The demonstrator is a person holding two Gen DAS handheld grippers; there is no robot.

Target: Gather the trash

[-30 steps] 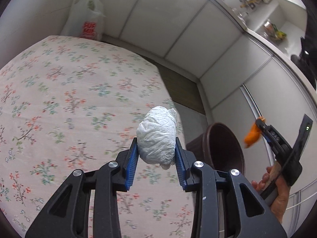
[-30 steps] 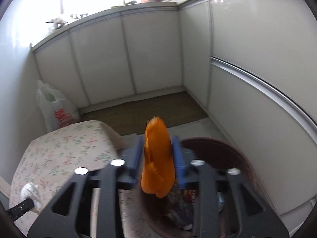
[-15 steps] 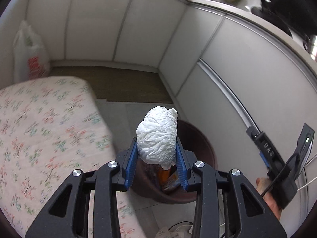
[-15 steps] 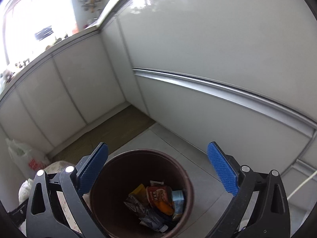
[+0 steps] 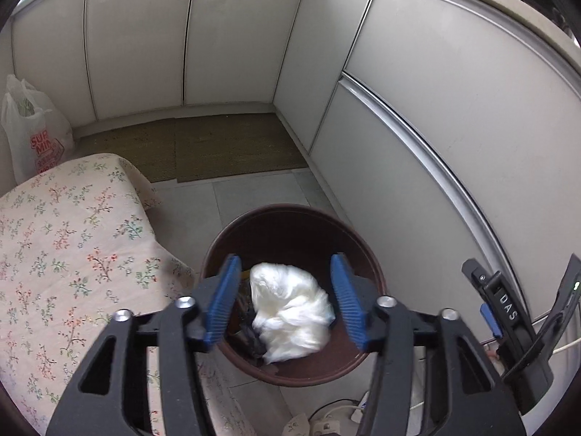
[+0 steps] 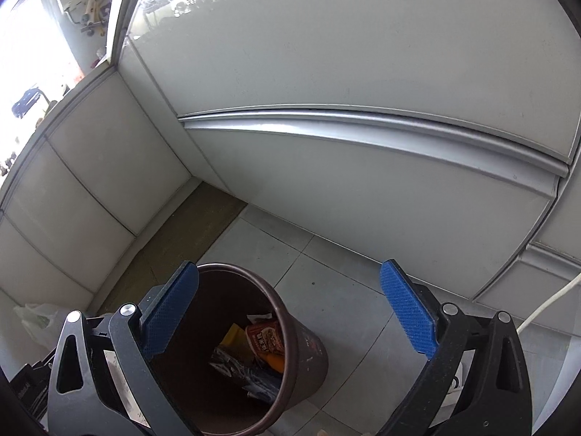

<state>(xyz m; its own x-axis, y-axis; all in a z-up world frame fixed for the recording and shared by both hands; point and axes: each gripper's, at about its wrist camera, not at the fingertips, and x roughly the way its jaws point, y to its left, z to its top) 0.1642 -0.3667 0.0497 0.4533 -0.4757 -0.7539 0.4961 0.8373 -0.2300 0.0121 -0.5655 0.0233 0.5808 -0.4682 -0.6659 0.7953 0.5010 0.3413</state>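
A round brown trash bin (image 5: 290, 214) stands on the grey tiled floor. My left gripper (image 5: 287, 301) is open right above it, and a crumpled white paper ball (image 5: 290, 312) is free between the blue pads, blurred, inside the bin's mouth. My right gripper (image 6: 290, 316) is open and empty over the bin (image 6: 308, 363). In the right wrist view the bin holds several wrappers (image 6: 261, 341) and an orange piece (image 6: 274, 361); the white ball does not show there. The right gripper's body (image 5: 508, 312) shows at the right edge of the left wrist view.
A table with a floral cloth (image 5: 72, 254) is left of the bin. A white plastic bag (image 5: 32, 134) stands by the cabinets at the far left. A brown mat (image 5: 203, 145) lies ahead. White cabinet fronts (image 6: 363, 181) close the right side. Cables (image 5: 337, 418) lie below the bin.
My left gripper swung from the table to over the bin, then opened and let the white ball go. My right gripper opened earlier and dropped the orange piece into the bin.
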